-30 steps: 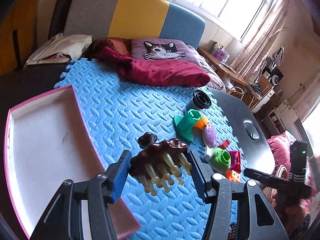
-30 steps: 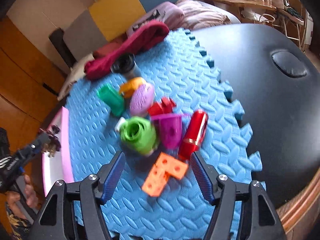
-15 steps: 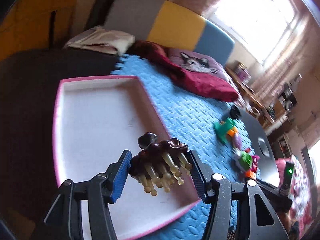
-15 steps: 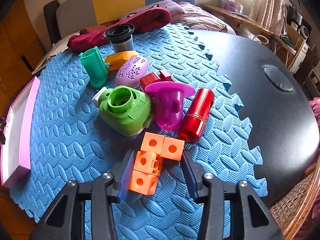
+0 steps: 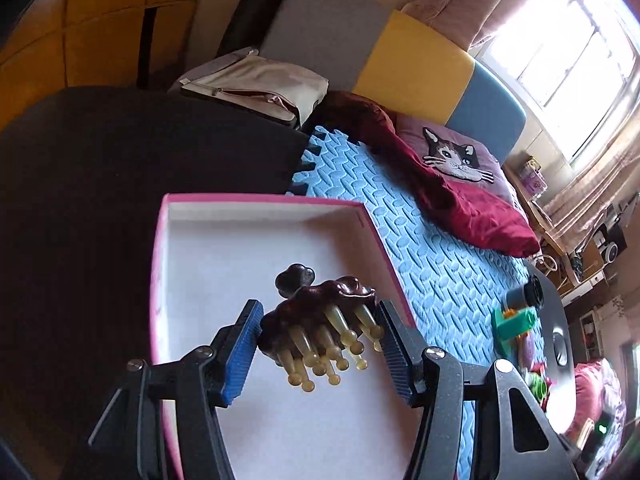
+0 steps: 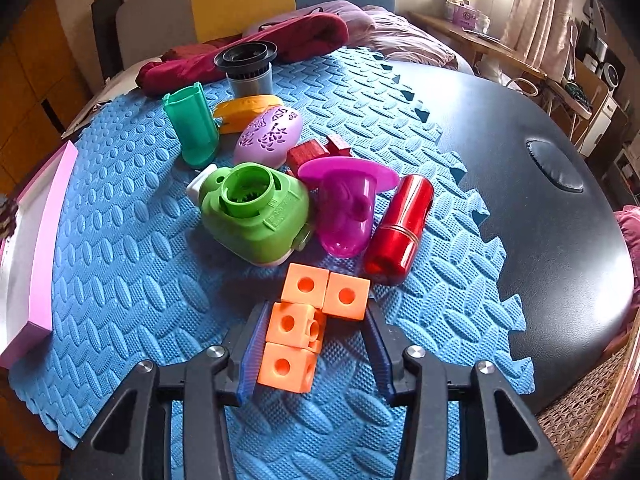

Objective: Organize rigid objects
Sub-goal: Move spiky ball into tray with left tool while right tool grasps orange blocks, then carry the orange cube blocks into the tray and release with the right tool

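My left gripper (image 5: 320, 334) is shut on a brown scalp massager (image 5: 320, 300) with yellowish prongs, held above the white floor of a pink-rimmed tray (image 5: 224, 264). In the right wrist view my right gripper (image 6: 315, 318) points down at the blue foam mat (image 6: 120, 260). Its blue pads press both sides of a cluster of linked orange cubes (image 6: 286, 368) lying on the mat. The tray's pink wall (image 6: 40, 240) shows at the far left of that view.
Just beyond the cubes lie a green toy (image 6: 256, 216), a magenta cup (image 6: 346, 208), a red cylinder (image 6: 400, 228), a purple oval case (image 6: 268, 136), a teal tube (image 6: 194, 124) and a black-topped cup (image 6: 248, 68). A dark red cloth (image 5: 460, 204) lies at the mat's far end. The black tabletop (image 6: 540, 220) lies right of the mat.
My left gripper has carried the massager from over the mat to over the tray. My right gripper has dropped onto the orange cubes and its jaws have come in against them.
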The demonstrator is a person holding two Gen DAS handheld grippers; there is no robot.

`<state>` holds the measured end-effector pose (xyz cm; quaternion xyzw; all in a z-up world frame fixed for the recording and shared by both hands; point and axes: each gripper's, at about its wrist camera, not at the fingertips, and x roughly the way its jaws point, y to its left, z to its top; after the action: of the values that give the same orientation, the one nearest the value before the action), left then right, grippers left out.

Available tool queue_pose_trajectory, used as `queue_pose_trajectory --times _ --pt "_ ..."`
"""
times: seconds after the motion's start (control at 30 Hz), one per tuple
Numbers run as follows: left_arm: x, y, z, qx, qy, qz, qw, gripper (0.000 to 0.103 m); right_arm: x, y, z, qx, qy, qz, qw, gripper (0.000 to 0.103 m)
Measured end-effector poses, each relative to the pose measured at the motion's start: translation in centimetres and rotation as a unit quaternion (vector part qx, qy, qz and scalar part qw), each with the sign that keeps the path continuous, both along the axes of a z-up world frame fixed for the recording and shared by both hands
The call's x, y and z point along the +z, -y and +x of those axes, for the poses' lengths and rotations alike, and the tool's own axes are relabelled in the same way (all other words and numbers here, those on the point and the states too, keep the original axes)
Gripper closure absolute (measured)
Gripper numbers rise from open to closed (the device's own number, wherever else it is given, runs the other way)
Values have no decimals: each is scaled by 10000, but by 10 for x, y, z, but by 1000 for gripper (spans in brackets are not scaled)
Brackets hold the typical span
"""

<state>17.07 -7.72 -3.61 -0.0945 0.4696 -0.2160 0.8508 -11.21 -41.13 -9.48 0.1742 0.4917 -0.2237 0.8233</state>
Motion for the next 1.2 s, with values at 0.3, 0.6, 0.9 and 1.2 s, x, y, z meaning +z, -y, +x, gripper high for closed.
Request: queue_pose_trajectory --times 0.3,0.6,0.9,1.2 --pt "-14 39 45 67 -47 95 9999 44 1 -4 1 143 24 -111 9998 57" --pt "-3 22 27 343 192 153 9991 21 0 -4 1 138 63 -97 9998 57" --pt "2 -7 -54 368 619 890 9934 21 -1 -5 0 108 128 -125 9998 57" --pt "8 -18 -110 455 900 1199 9876 21 2 -36 -3 682 394 -12 9969 57"
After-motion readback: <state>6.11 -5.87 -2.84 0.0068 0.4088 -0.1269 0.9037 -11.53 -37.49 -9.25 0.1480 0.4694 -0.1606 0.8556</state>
